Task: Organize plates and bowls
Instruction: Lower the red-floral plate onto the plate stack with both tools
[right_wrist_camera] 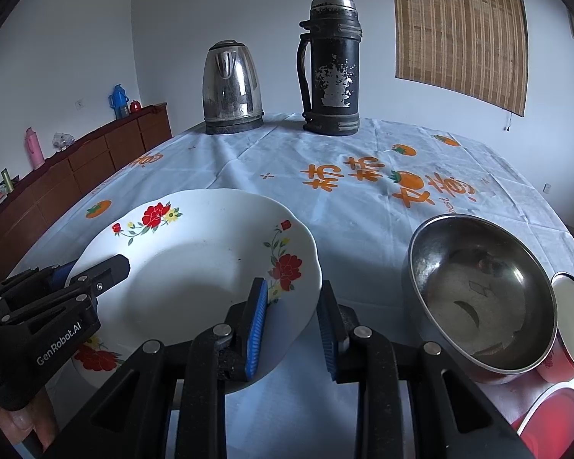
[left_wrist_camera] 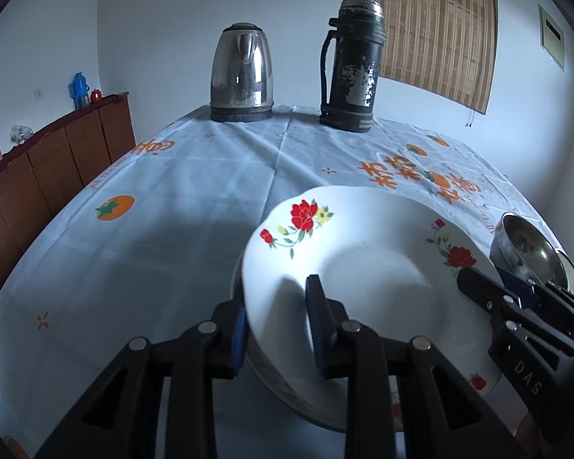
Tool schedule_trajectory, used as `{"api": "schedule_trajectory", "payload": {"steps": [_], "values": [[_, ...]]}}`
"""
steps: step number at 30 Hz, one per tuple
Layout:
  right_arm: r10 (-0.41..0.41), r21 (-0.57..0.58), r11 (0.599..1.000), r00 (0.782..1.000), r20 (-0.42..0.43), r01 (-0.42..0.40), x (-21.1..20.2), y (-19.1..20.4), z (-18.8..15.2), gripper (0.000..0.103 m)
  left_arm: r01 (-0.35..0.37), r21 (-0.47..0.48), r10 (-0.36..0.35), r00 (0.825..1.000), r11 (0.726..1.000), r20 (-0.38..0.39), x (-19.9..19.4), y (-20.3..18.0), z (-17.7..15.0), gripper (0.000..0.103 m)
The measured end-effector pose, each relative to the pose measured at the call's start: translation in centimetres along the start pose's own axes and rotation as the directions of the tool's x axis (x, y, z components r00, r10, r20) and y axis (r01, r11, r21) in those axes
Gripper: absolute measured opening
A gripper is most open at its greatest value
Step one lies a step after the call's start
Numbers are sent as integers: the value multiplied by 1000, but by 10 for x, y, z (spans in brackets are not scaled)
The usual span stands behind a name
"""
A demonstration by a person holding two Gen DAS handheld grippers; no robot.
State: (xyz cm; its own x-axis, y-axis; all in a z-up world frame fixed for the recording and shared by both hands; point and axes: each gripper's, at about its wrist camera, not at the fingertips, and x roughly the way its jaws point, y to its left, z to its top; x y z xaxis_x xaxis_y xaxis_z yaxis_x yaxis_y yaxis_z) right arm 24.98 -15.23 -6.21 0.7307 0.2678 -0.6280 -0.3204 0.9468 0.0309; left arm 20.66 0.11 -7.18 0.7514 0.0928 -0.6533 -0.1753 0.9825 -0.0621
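Note:
A white plate (left_wrist_camera: 379, 267) (right_wrist_camera: 195, 267) with red flowers on its rim is held between both grippers over the tablecloth. My left gripper (left_wrist_camera: 279, 329) (right_wrist_camera: 92, 267) is shut on its left rim, one blue pad inside the rim and one outside. My right gripper (right_wrist_camera: 294, 325) (left_wrist_camera: 490, 287) is shut on its right rim in the same way. A steel bowl (right_wrist_camera: 478, 294) (left_wrist_camera: 528, 248) stands on the cloth just right of the plate. A greyish patterned edge shows under the plate's near side in the left wrist view; I cannot tell what it is.
A steel kettle (right_wrist_camera: 231, 88) and a black thermos (right_wrist_camera: 331, 65) stand at the table's far end. Red cups (right_wrist_camera: 570, 329) sit beside the steel bowl at the right edge. A brown sideboard (right_wrist_camera: 95, 160) runs along the left wall. The table (right_wrist_camera: 248, 176) has a pale printed cloth.

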Motion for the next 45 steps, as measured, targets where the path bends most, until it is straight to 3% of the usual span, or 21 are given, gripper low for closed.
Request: {"api": "schedule_trajectory", "payload": {"steps": [26, 45], "values": [[-8, 2, 1000, 1000, -21, 9, 5, 0, 1, 28, 15, 12, -15, 1000, 1000, -14, 3, 0, 0, 26], [-4, -6, 1000, 1000, -31, 4, 7, 1, 1, 28, 93, -57, -92, 996, 994, 10, -2, 12, -1, 30]]}}
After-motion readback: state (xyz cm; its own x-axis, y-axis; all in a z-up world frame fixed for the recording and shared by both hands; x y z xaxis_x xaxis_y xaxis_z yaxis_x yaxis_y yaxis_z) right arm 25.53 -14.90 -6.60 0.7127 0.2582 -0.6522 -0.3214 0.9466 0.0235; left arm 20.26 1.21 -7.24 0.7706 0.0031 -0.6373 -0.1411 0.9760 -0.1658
